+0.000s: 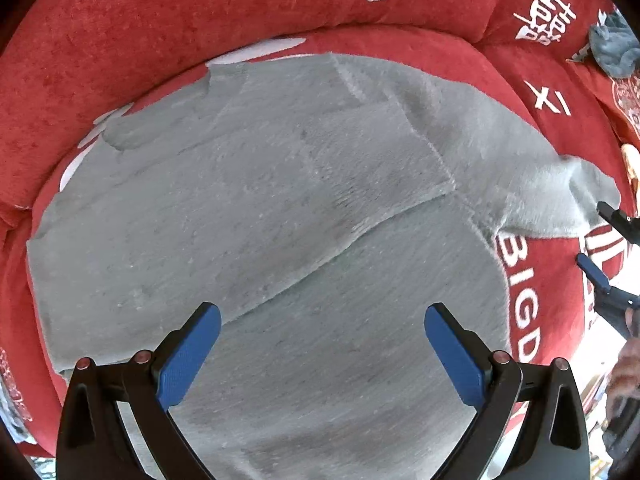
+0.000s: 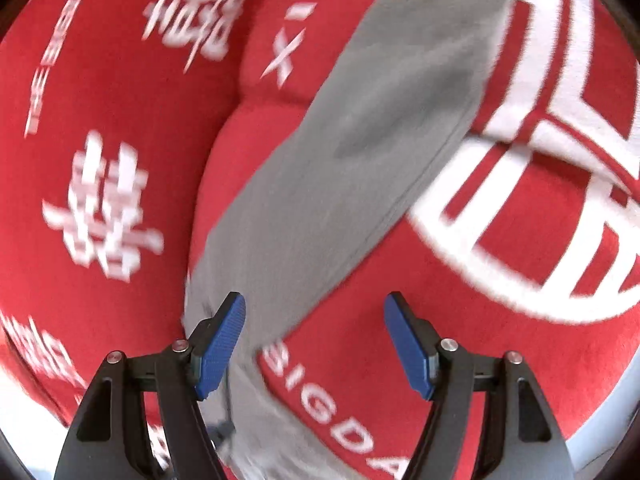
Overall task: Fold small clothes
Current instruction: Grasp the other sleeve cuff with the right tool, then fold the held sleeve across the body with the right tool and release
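Left wrist view: left hand-held gripper (image 1: 322, 320) spread apart above grey sweater (image 1: 260, 200); right hand-held gripper (image 2: 316, 312) apart too, sleeve (image 2: 340, 152) just ahead on red sofa (image 2: 120, 100).

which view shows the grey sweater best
The left wrist view: the grey sweater lies spread over the red cushion, body and one folded-in sleeve visible. The right wrist view is blurred and shows only one long sleeve.

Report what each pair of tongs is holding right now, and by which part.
Nothing is held. The left tongs hang open above the grey sweater; the right tongs are open over its sleeve.
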